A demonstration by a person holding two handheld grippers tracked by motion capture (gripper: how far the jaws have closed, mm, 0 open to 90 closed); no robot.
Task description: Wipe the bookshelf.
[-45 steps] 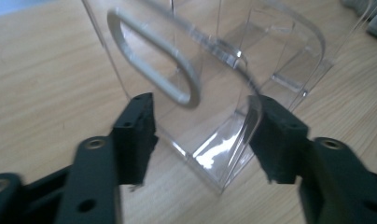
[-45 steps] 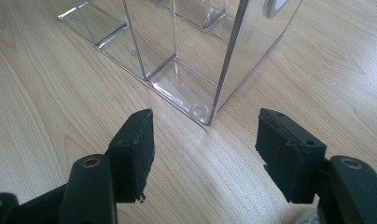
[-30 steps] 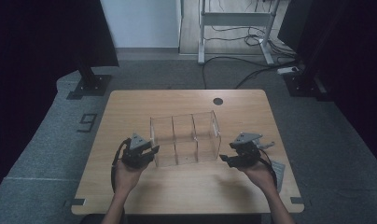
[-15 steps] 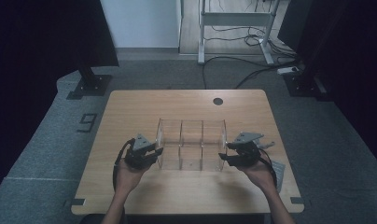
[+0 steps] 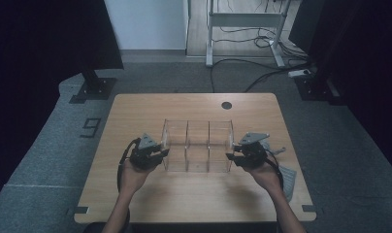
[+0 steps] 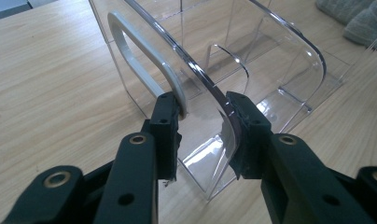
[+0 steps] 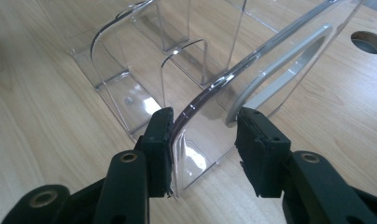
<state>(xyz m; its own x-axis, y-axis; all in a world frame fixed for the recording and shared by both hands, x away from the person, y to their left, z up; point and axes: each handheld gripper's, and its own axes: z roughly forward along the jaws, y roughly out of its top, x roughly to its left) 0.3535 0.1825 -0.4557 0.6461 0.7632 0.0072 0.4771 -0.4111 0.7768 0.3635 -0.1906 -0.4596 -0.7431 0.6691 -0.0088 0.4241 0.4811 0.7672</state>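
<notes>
Organizer [image 5: 198, 145] resting mid-worktop [image 5: 136, 116], clamped at one end wall and handle by left gripper [image 5: 161, 153], right gripper [image 5: 231, 158] just closing around opposite wall, one finger [image 7: 263, 147] not yet touching; lift apparently still ahead.

We read just one sign: a dark figure 9 [image 5: 90, 127] marked on the grey floor [image 5: 48, 160], left of the table [image 5: 136, 104]

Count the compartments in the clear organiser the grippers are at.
3, in a row: one by the left gripper, one in the middle of the clear organiser, one by the right gripper.
</notes>
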